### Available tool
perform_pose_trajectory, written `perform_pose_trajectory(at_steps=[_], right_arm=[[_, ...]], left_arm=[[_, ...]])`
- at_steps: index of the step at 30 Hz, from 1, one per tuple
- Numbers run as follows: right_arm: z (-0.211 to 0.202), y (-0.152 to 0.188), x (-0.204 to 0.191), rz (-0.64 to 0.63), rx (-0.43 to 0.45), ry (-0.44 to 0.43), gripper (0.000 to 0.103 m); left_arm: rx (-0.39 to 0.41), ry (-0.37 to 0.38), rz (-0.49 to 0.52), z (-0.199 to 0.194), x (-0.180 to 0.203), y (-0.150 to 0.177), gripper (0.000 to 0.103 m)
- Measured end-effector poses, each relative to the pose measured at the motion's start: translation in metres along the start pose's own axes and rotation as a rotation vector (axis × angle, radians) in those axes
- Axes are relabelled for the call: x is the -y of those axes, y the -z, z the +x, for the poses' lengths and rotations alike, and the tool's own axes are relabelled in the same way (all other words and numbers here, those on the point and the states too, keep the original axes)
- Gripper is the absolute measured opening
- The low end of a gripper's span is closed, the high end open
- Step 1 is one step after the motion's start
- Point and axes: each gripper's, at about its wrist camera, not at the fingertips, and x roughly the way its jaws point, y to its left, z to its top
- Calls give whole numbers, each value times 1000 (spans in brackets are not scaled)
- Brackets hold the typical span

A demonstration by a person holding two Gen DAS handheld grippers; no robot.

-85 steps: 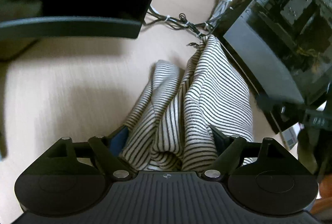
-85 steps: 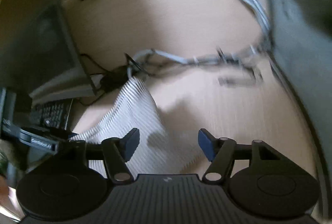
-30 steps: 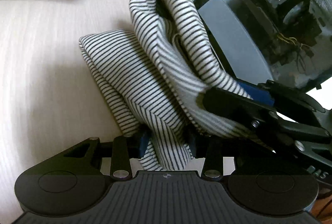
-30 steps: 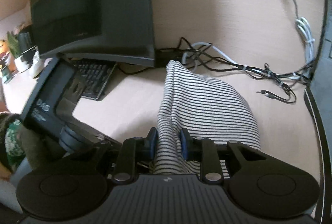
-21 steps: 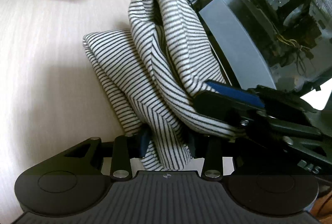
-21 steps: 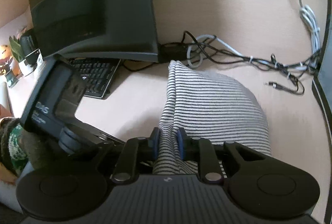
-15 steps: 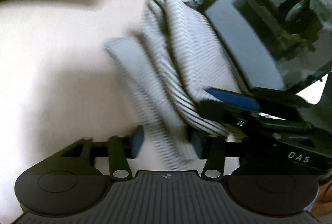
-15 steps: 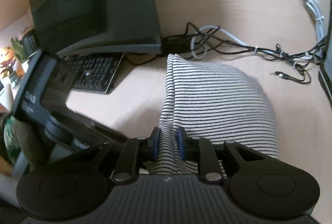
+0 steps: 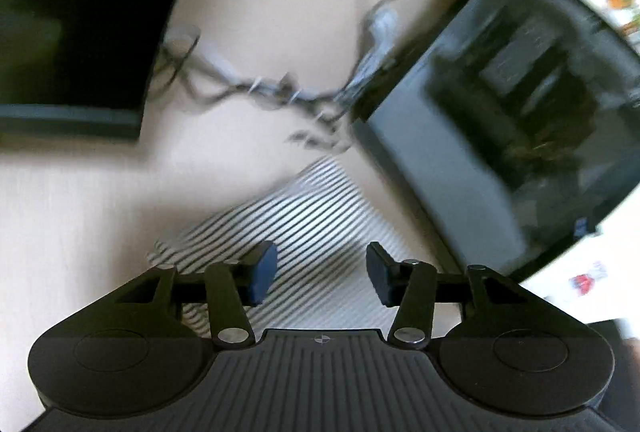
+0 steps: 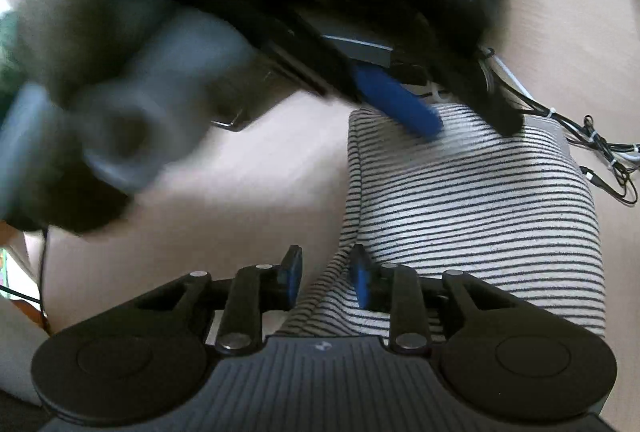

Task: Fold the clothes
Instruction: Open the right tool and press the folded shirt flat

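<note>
Striped garment [image 10: 472,208]: laid folded on the pale surface [image 9: 72,216], near the middle; cream with thin dark stripes; its left edge is seen doubled over in the right wrist view.
Left claw [image 9: 318,274]: jaws spread wide, nothing held; hung over the near part of the garment (view motion-blurred).
Right claw [image 10: 326,282]: jaws set narrowly apart, with a fold of the garment's near left corner lying between the blue pads [image 10: 360,282]; whether cloth is touched cannot be told.
Computer case [image 9: 520,104]: dark, glass-sided, at the far right, just beside the garment.
Cables [image 9: 260,88]: tangled, on the surface beyond the garment.
Monitor [image 9: 76,16]: dark, at the far left.
</note>
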Motion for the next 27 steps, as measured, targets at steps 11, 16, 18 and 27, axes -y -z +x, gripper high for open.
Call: perform_pose_trajectory(at_steps=[11, 16, 18, 27], right_arm=[[-82, -22, 92, 84, 164, 132, 53], [-45, -45, 138, 224, 159, 189, 45], [-4, -40, 148, 226, 30, 211, 45], [-19, -20, 146, 224, 15, 175, 54]], left_arm=[[-22, 26, -42, 17, -28, 5, 39], [-21, 27, -31, 17, -27, 4, 39], [-22, 32, -34, 17, -28, 4, 39], [-32, 40, -41, 21, -32, 2, 38]])
